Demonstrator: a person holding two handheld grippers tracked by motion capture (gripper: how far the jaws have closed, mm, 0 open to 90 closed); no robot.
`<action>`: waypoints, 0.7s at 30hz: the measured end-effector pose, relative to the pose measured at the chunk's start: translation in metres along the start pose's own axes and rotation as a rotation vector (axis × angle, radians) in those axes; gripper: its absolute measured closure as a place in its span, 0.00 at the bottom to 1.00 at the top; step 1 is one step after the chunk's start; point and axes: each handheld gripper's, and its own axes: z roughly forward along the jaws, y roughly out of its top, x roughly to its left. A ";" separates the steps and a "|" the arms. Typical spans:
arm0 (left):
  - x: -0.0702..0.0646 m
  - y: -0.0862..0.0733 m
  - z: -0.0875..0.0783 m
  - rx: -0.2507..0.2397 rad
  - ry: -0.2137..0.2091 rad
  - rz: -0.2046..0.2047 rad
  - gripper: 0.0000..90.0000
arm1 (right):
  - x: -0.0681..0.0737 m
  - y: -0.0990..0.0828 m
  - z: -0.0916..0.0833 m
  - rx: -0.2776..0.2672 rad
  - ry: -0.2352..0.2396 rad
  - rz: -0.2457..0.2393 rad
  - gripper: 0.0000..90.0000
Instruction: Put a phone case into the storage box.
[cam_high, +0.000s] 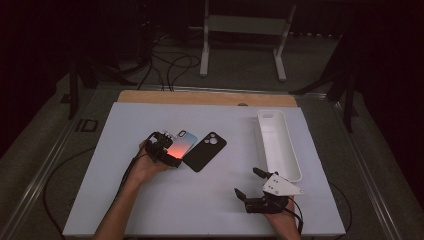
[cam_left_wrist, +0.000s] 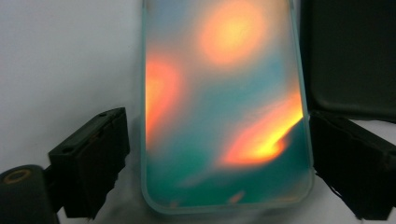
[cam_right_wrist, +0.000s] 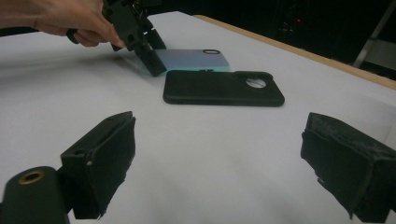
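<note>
I have the left gripper straddling the colourful case, jaws apart: one side seems to touch an edge, the other stands clear, so no grip yet. The case lies flat on the desk beside the black case. Lifting is all ahead, I judge. It looks glossy, round-cornered; the black one matte. Right gripper rests released.

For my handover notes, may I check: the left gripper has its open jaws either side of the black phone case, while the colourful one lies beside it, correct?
Not quite. The left gripper has its open jaws either side of the colourful phone case, and it is the black phone case that lies beside it. The left gripper view shows this most plainly.
</note>
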 end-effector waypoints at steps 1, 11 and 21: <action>0.000 0.001 0.000 0.006 0.001 0.001 0.10 | 0.000 0.000 0.000 0.002 -0.002 0.003 0.11; 0.005 0.006 -0.002 0.045 -0.008 -0.002 0.18 | 0.000 0.000 -0.001 0.003 -0.001 -0.001 0.11; 0.005 0.004 -0.003 0.012 0.012 -0.025 0.19 | 0.000 0.000 0.000 0.004 0.000 -0.001 0.11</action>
